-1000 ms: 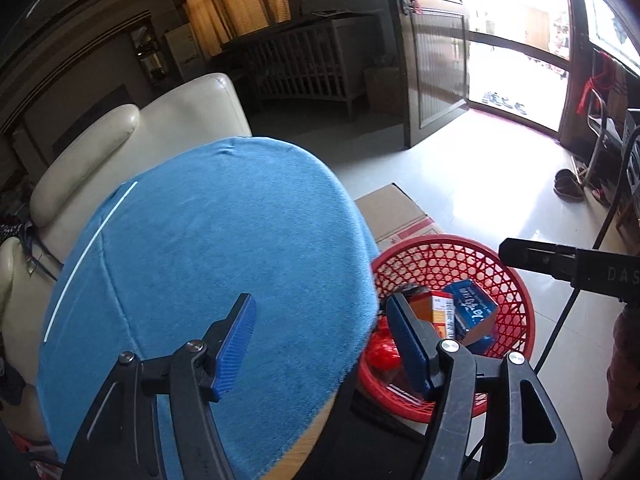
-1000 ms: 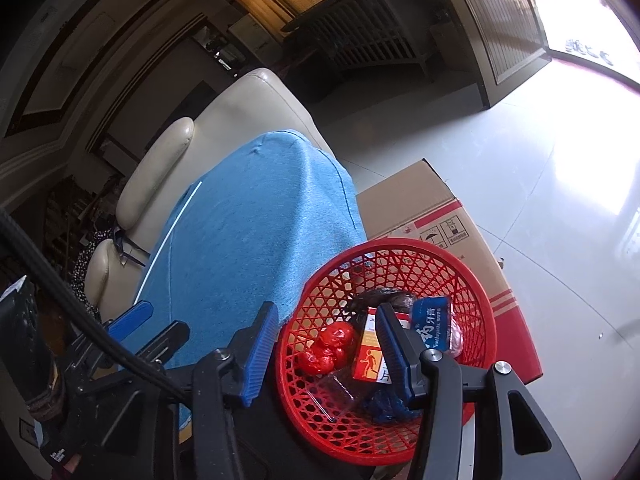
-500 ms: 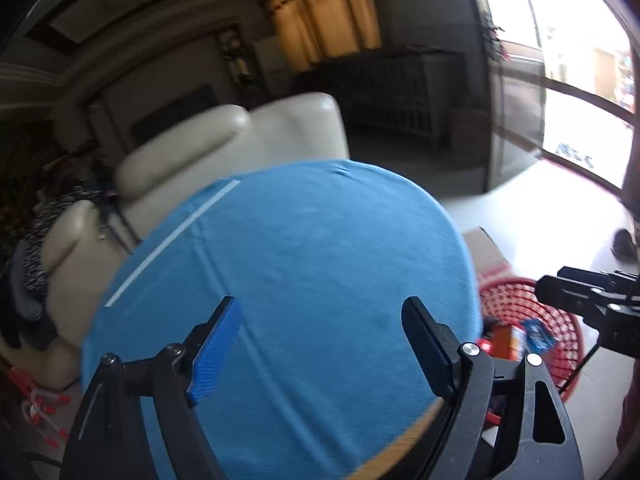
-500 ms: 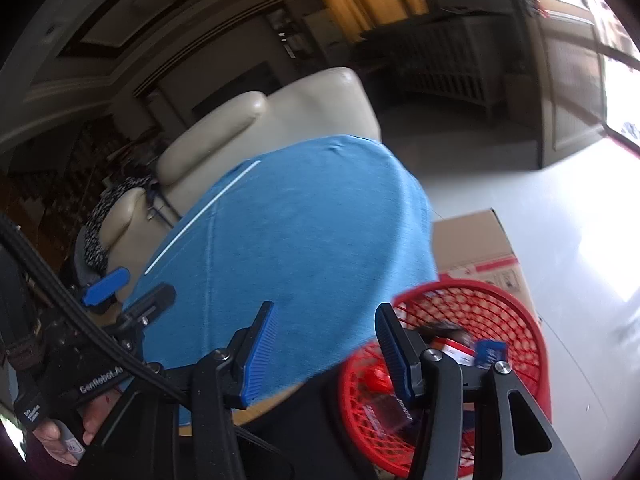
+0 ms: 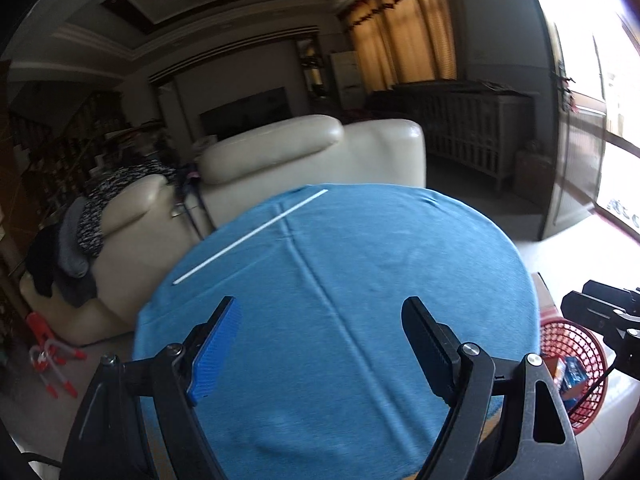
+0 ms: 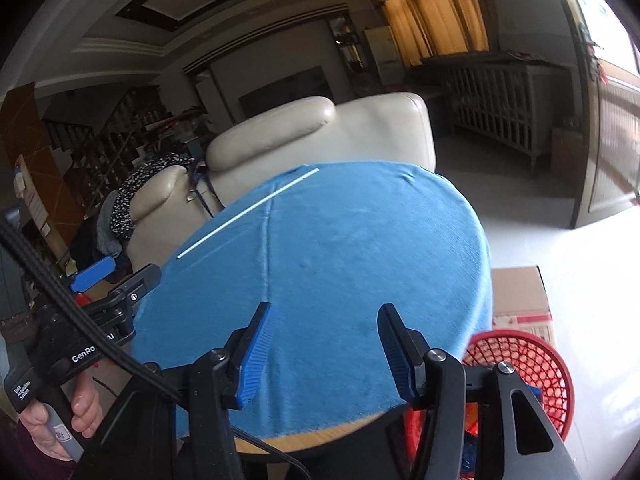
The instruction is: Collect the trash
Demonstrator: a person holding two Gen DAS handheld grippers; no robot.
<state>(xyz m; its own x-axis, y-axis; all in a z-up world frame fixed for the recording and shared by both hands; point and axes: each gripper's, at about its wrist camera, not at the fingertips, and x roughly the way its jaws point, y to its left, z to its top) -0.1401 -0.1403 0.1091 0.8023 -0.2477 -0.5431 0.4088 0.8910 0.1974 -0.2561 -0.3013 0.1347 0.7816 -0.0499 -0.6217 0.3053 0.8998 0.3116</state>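
Blue cloth: covers a round table, whose wooden rim shows at the near edge in the right wrist view. Landmark for all entries below.

White stick: thin, straight, lies flat on the cloth toward the table's far left side, aslant.

Red basket: plastic mesh, on the floor beside the table at its near right edge, lower than the tabletop. Holds collected trash: a blue packet is visible through the mesh; other contents partly hidden by the tool frame.

Cardboard box: on the floor just beyond the basket, at the table's right side.

Cream sofa: behind the table, dark clothing heaped on its left arm.

Left tool: over the near part of the cloth, jaws spread wide, nothing between them.

Right tool: over the table's near edge, jaws at a middling gap and opening, nothing between them.

Hand: grips the left tool's handle at the table's near left side, seen from the right wrist view.
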